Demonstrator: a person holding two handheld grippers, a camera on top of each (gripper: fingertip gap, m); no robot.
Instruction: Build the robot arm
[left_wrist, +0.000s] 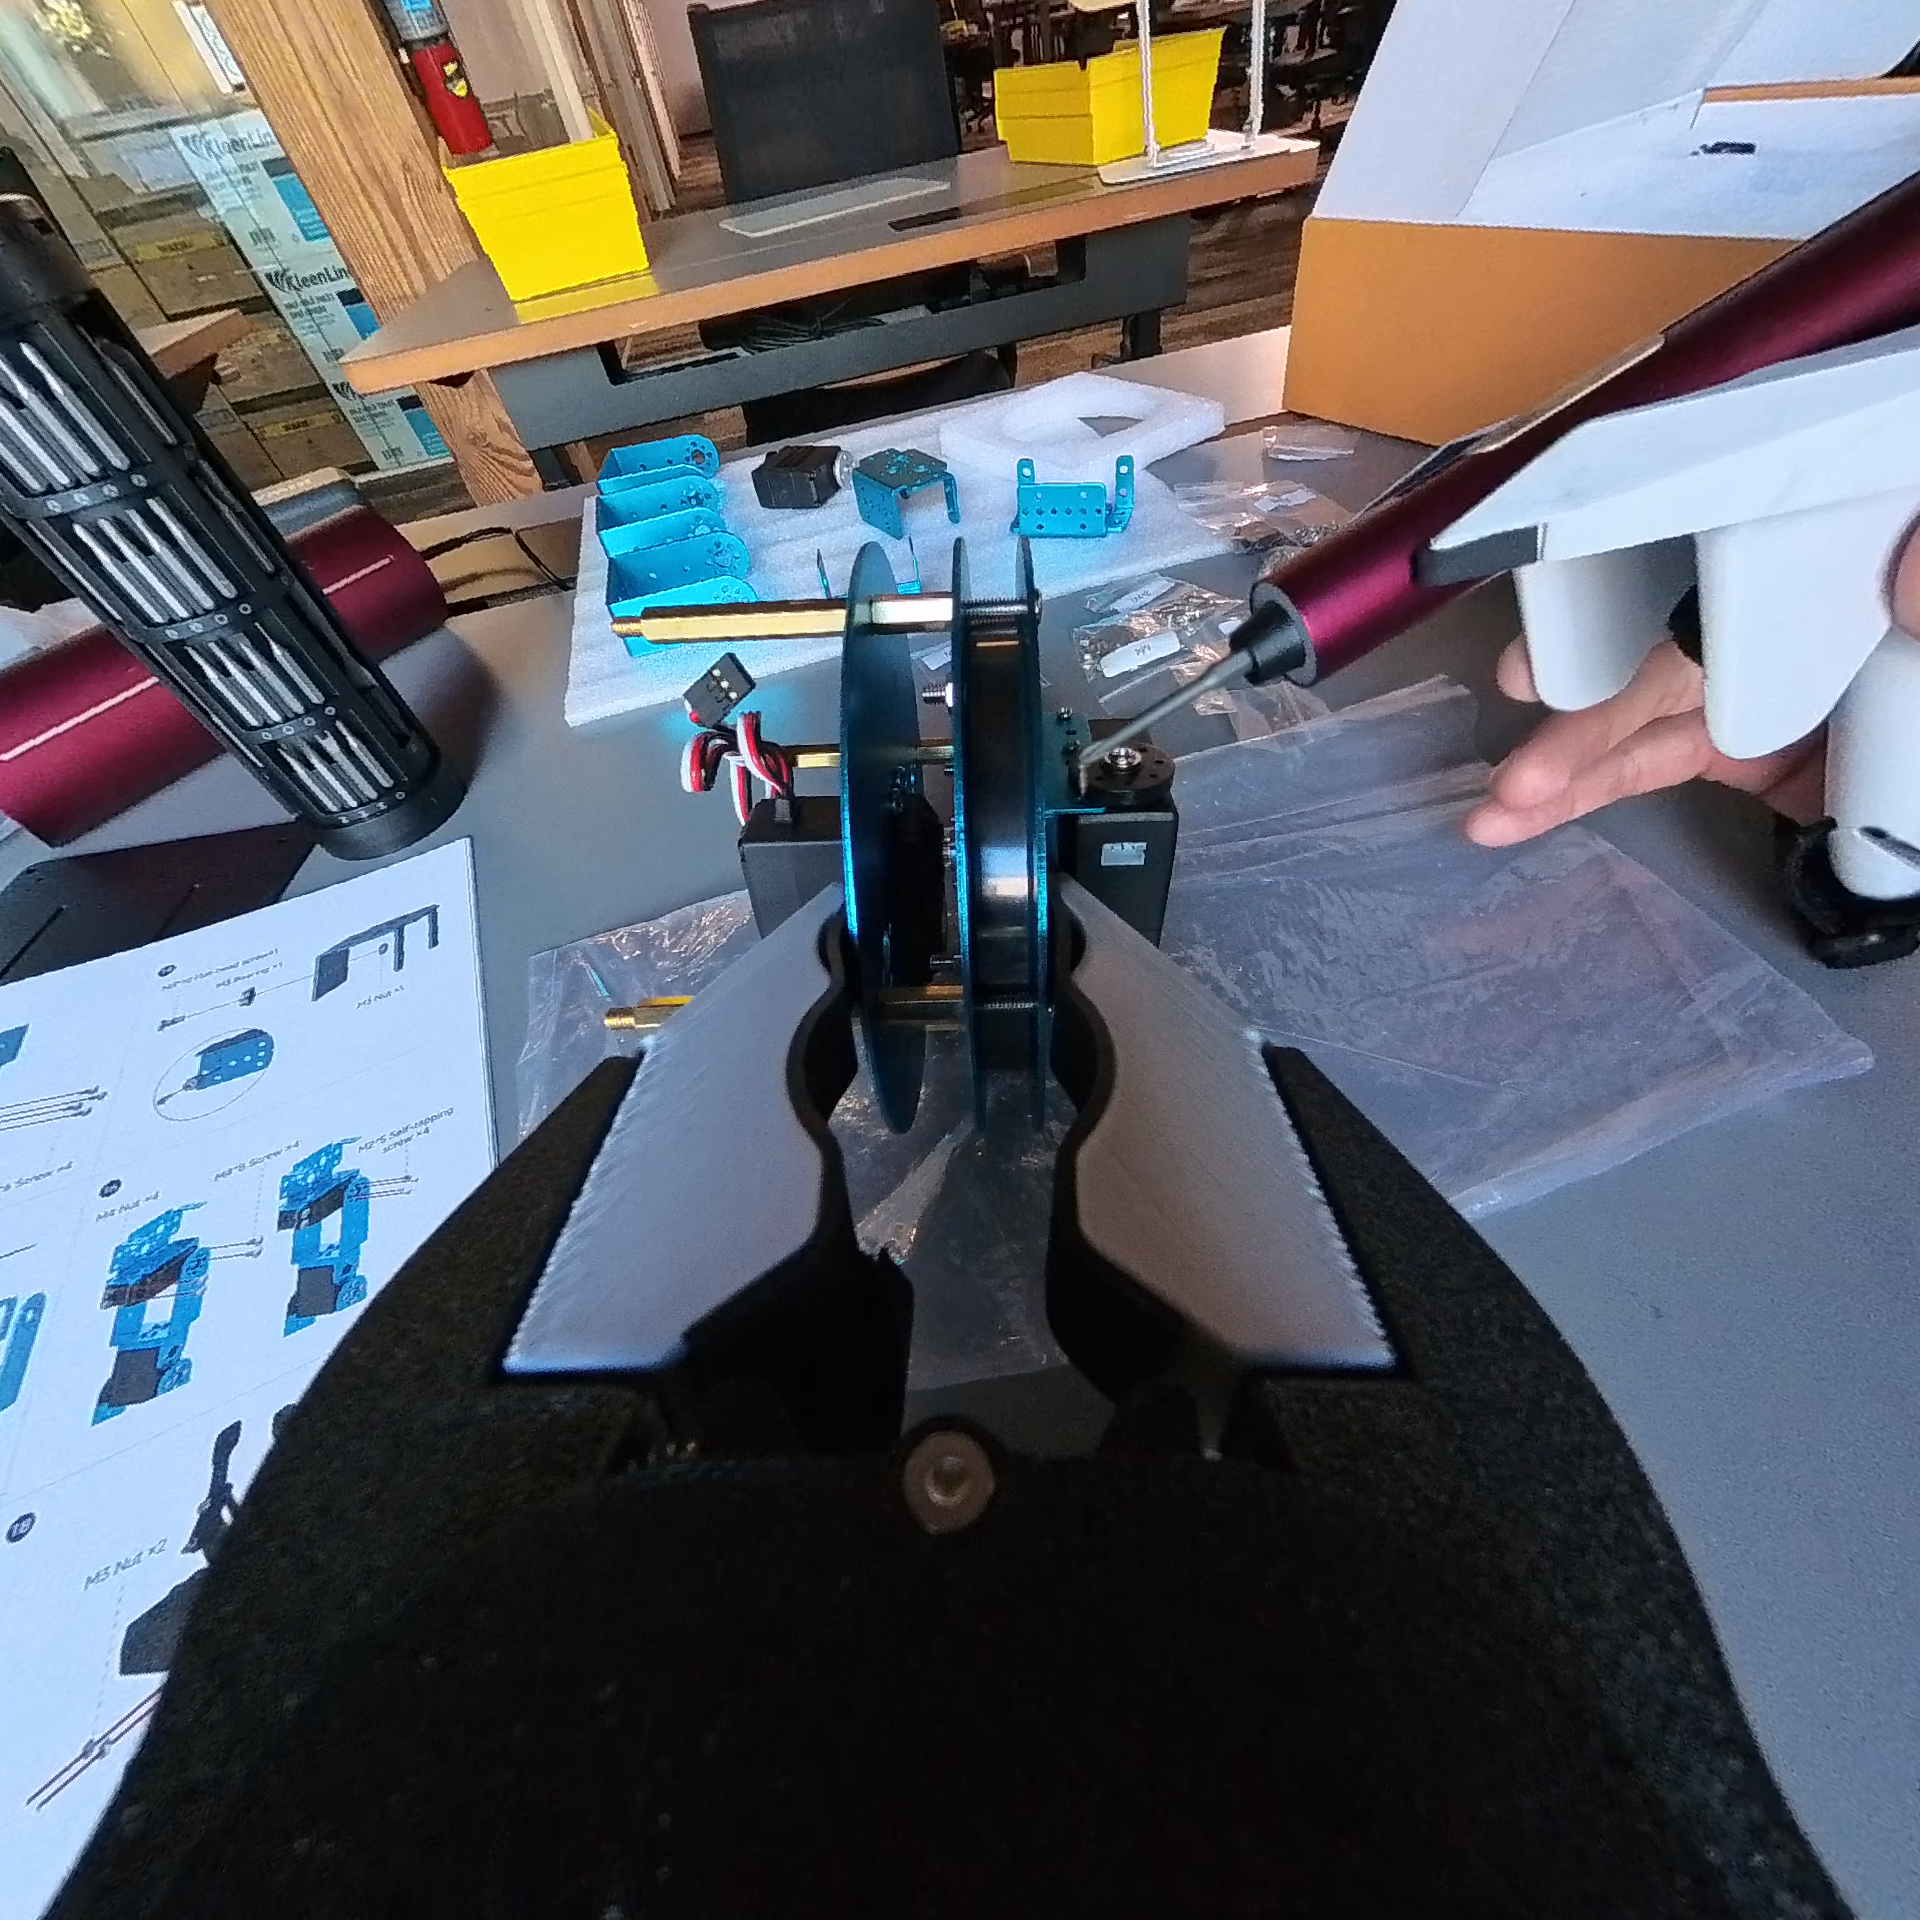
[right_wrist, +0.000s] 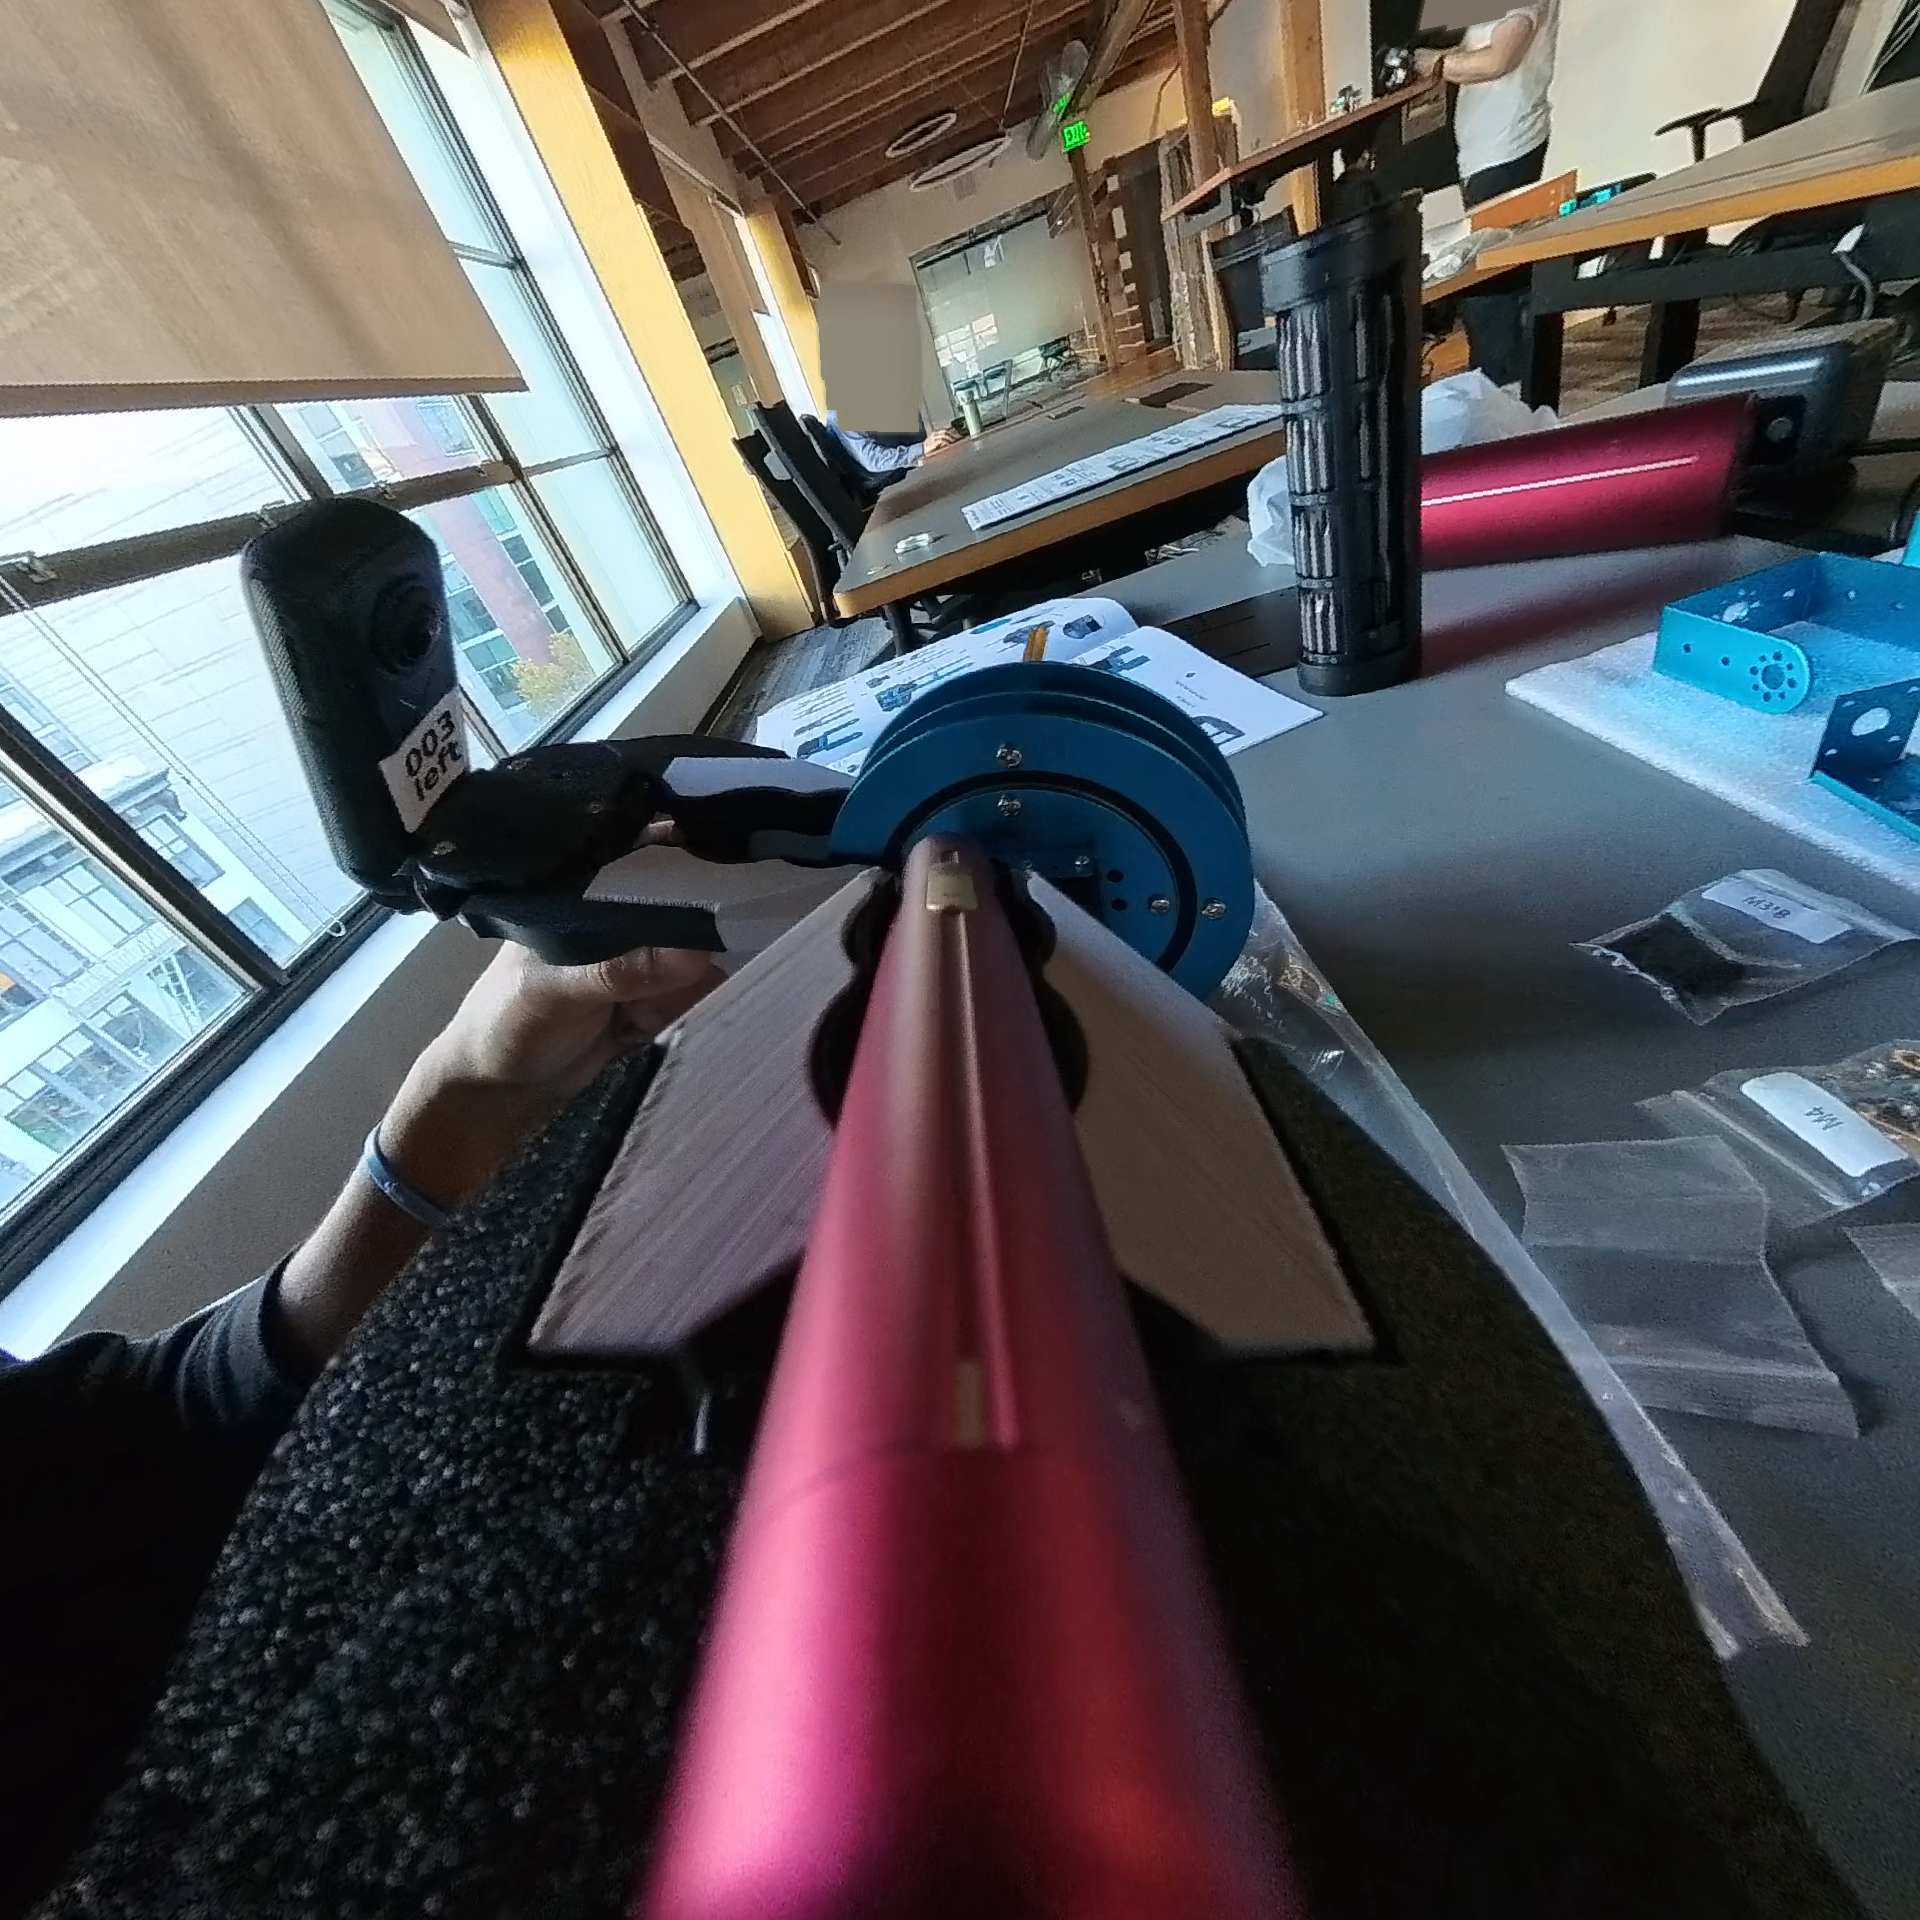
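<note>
My left gripper (left_wrist: 951, 935) is shut on a blue disc assembly (left_wrist: 992, 831) of round plates, brass standoffs and black servos, held on edge above the grey table (left_wrist: 1662, 1403). The assembly shows face-on in the right wrist view (right_wrist: 1049, 821), with the left gripper (right_wrist: 821, 821) clamping its left edge. My right gripper (right_wrist: 951, 894) is shut on a maroon electric screwdriver (right_wrist: 966, 1299). In the left wrist view the screwdriver (left_wrist: 1558, 436) comes in from the upper right, and its bit (left_wrist: 1153, 717) touches a screw by the servo horn (left_wrist: 1127, 764).
An instruction sheet (left_wrist: 239, 1143) lies at left, by a black bit holder (left_wrist: 187, 623) and a maroon tube (left_wrist: 156, 686). Blue brackets (left_wrist: 675, 530) sit on white foam behind. Clear plastic bags (left_wrist: 1455, 987) and small screw bags (right_wrist: 1756, 925) lie at right. A cardboard box (left_wrist: 1507, 291) stands at back right. My hands' fingertips stand some 9 cm from each other.
</note>
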